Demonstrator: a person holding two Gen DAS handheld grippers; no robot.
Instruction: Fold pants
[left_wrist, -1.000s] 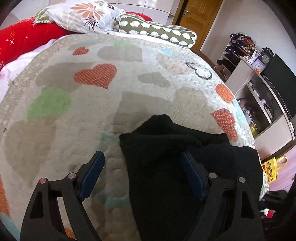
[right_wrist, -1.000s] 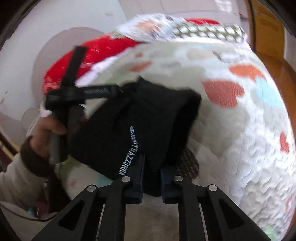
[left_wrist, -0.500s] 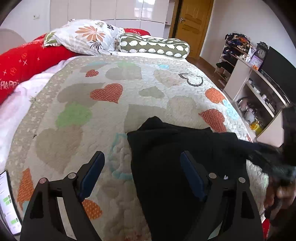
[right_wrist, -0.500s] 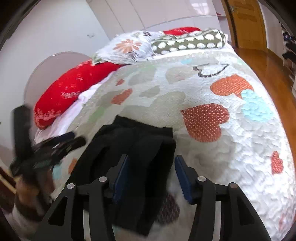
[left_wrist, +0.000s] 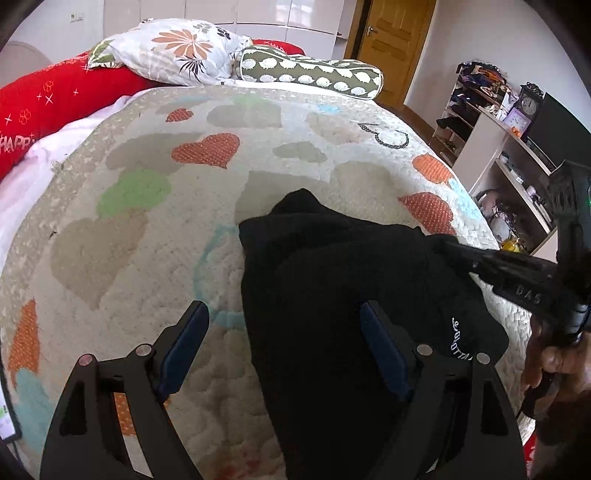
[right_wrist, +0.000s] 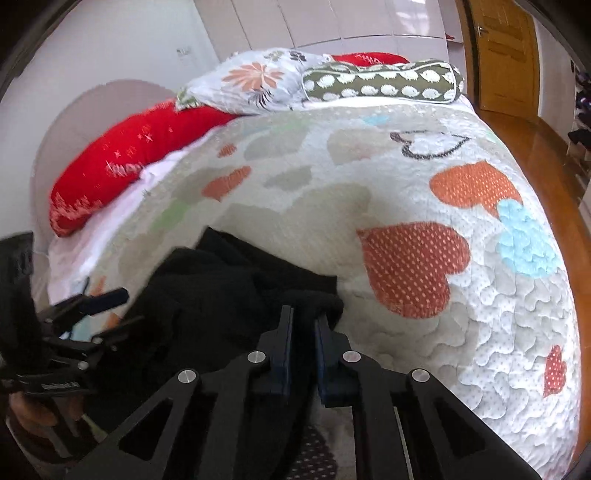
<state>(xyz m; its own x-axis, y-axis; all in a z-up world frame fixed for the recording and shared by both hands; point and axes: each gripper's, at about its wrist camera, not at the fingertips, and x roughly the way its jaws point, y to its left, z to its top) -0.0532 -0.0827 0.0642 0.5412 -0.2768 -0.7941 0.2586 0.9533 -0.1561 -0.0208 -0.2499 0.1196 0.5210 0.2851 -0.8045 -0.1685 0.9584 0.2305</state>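
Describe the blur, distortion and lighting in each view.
Left wrist view: sharp, daylit; fisheye bulges the quilt into a dome, corners vignetted black. Right wrist view: softer, quilt slightly smeared, left gripper at the left edge motion-blurred. Black pants show almost no fold detail.

Black pants (left_wrist: 332, 295) lying bunched and partly folded on a heart-patterned quilt (left_wrist: 155, 229), toward its near edge. White lettering showing on one fold nearest that edge.

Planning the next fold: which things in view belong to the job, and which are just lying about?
Job: black pants, right gripper pinching their edge, open left gripper, quilt.
Lying about: floral pillow, green bolster, red cushion, clock.
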